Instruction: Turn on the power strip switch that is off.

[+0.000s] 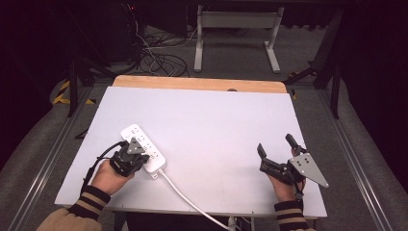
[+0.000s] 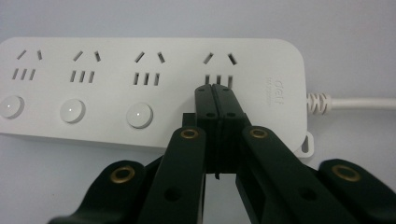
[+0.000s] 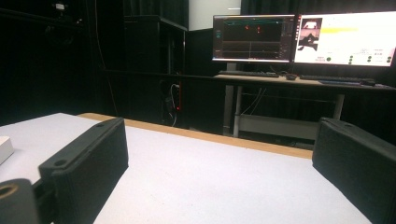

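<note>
A white power strip [image 1: 139, 140] lies on the left part of the white tabletop [image 1: 211, 115], and its cable [image 1: 188, 200] runs to the front edge. My left gripper [image 1: 142, 155] is shut, jaws pressed together with nothing between them. In the left gripper view its tips [image 2: 215, 91] rest on the power strip [image 2: 140, 84] at the socket nearest the cable [image 2: 359, 103]. Three round buttons [image 2: 139, 115] show beside the other sockets; the spot under the tips is hidden. My right gripper [image 1: 276, 145] sits open at the right, empty, with bare table between the jaws [image 3: 219, 177].
The far rim of the table is a wooden strip [image 1: 202, 83]. Beyond it stand a desk frame [image 1: 235, 33] and tangled cables [image 1: 159, 57] on the floor. In the right gripper view two lit monitors [image 3: 299, 39] stand on a desk.
</note>
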Motion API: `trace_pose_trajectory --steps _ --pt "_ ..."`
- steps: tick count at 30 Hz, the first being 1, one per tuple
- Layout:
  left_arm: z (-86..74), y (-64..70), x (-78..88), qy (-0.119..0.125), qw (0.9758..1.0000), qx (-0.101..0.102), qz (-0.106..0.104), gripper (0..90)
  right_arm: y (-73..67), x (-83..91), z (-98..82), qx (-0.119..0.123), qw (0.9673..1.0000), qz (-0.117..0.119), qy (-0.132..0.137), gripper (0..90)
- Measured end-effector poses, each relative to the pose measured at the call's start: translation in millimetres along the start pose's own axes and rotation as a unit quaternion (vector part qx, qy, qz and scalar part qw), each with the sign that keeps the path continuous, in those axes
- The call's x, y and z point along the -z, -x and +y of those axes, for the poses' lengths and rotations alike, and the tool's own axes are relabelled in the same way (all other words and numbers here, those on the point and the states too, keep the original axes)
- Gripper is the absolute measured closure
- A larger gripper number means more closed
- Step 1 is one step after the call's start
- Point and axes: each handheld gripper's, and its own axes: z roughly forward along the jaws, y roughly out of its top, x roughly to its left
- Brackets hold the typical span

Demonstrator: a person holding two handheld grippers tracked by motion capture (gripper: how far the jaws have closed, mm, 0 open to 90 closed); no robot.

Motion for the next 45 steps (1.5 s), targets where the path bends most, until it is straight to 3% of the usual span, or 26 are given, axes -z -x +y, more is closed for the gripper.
trace_pose_trajectory --steps 14,21,38,40,42,45 --pt "-0.2 0.1 0.1 0.001 1.0000 0.000 -0.002 90.0 -0.1 -0.1 0.3 -0.001 1.0000 0.000 0.001 3.8" --pt "0.8 -5.2 0.2 0.001 0.9998 0.009 -0.017 90.0 0.4 -0.5 0.2 -0.002 1.0000 0.001 0.000 3.8" --pt "-2.4 -5.7 0.9 0.014 0.9998 0.008 -0.013 90.0 -0.1 -0.6 0.2 -0.002 1.0000 0.002 0.000 3.8" --pt "-4.6 -6.8 0.3 0.034 0.9992 0.015 -0.014 90.0 -0.1 -0.4 0.3 0.000 1.0000 0.001 0.002 3.8" --pt "-5.2 -8.1 0.7 0.038 0.9991 0.013 -0.015 90.0 0.6 -0.1 0.5 -0.001 1.0000 0.000 0.002 3.8" --pt "-9.3 -13.5 8.5 0.086 0.9959 0.026 -0.005 90.0 1.2 0.8 0.9 -0.003 1.0000 0.001 0.002 3.8"
